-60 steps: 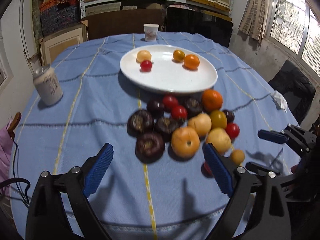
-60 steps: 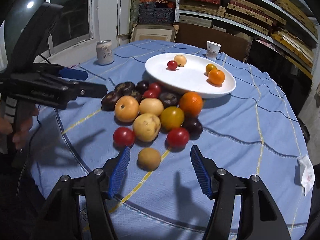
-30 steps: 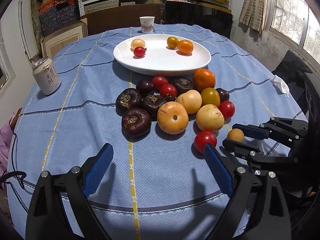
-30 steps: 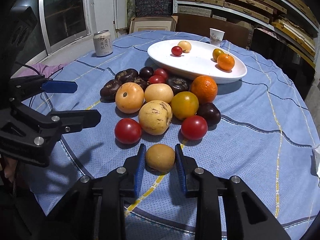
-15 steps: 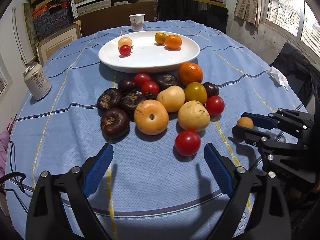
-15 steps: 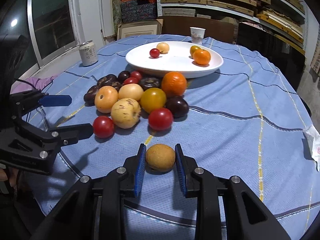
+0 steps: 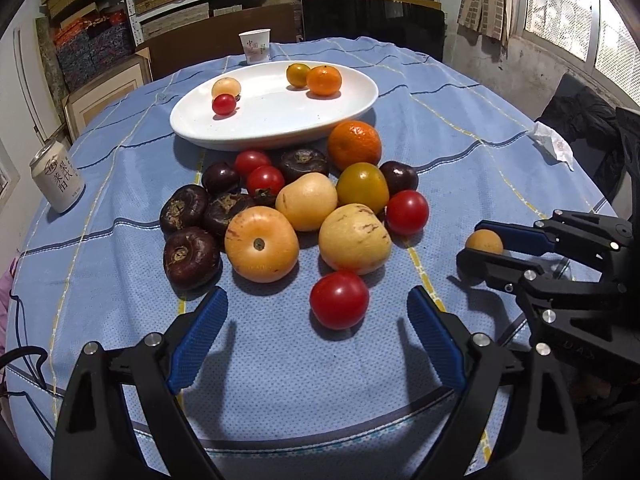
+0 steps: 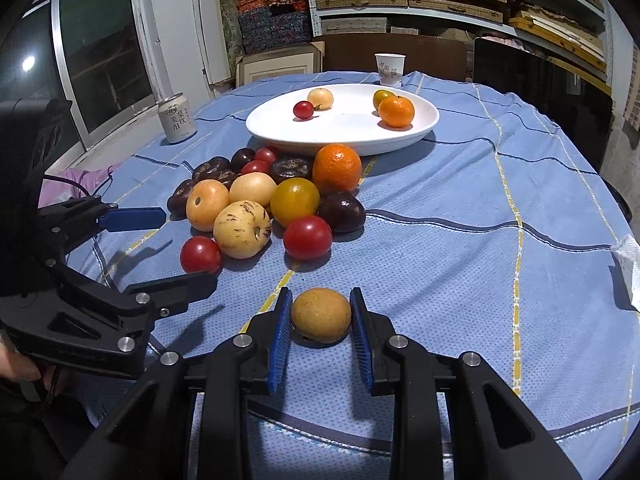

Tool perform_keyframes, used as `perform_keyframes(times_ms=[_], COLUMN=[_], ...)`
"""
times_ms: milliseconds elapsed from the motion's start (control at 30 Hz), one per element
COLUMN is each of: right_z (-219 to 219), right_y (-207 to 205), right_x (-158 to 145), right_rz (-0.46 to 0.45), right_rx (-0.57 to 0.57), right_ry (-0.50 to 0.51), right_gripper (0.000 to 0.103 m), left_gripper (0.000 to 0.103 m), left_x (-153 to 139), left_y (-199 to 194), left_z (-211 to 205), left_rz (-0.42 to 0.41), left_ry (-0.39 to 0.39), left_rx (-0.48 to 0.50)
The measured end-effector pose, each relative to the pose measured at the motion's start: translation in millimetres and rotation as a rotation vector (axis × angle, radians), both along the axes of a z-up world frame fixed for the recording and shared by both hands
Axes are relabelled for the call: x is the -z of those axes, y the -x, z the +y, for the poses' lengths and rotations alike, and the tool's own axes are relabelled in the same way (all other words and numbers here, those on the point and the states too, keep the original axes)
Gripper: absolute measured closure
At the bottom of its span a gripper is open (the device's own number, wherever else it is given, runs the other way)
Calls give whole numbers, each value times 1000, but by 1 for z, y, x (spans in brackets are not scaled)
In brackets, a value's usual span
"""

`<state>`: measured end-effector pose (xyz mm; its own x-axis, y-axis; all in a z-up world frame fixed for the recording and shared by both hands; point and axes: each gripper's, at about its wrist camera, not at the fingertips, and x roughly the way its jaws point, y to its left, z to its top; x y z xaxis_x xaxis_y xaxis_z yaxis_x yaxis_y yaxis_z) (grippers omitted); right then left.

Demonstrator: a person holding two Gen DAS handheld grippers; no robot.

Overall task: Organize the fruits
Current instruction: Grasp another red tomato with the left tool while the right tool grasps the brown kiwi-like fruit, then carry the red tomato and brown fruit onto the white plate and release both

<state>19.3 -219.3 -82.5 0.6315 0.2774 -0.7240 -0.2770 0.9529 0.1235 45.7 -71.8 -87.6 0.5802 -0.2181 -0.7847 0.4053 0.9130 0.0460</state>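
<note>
A small brown fruit (image 8: 321,315) was clamped by the right gripper (image 8: 321,332) nr the table's front edge; the left gripper (image 7: 316,336) (jaws closing) was held empty, w/ a red tomato (image 7: 339,299) just ahead.

A white plate (image 7: 362,106) sits on a blue tablecloth (image 7: 460,128) striped yellow and dark blue.
</note>
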Motion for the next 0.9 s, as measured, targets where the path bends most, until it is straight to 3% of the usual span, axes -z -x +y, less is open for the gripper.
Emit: perform_keyframes(times_ms=[67, 133, 333, 467, 667, 733, 833, 900], right_z=[-1, -2, -3, -2, -2, -1, -2, -3], right_y=[1, 1, 1, 0, 0, 1, 0, 1], right_x=[0, 0, 0, 0, 1, 1, 0, 0], right_rz=[0, 1, -1, -1, -1, -2, -2, -3], right_rx=[-1, 1, 1, 4, 7, 6, 7, 6], right_ry=[-6, -12, -13, -13, -11, -11, -18, -21], right_gripper=[74, 74, 74, 74, 74, 74, 74, 74], left_gripper=[38, 50, 63, 64, 49, 52, 73, 73], left_x=[1, 5, 11, 13, 14, 13, 12, 12], left_y=[-2, -4, -4, -4, -8, -6, -2, 0], left_z=[0, -2, -5, -5, 0, -1, -4, -4], left_rz=[0, 19, 26, 32, 48, 42, 29, 25], left_ry=[4, 1, -13, -16, 0, -2, -1, 4], left_rx=[-4, 1, 9, 13, -13, -4, 19, 23])
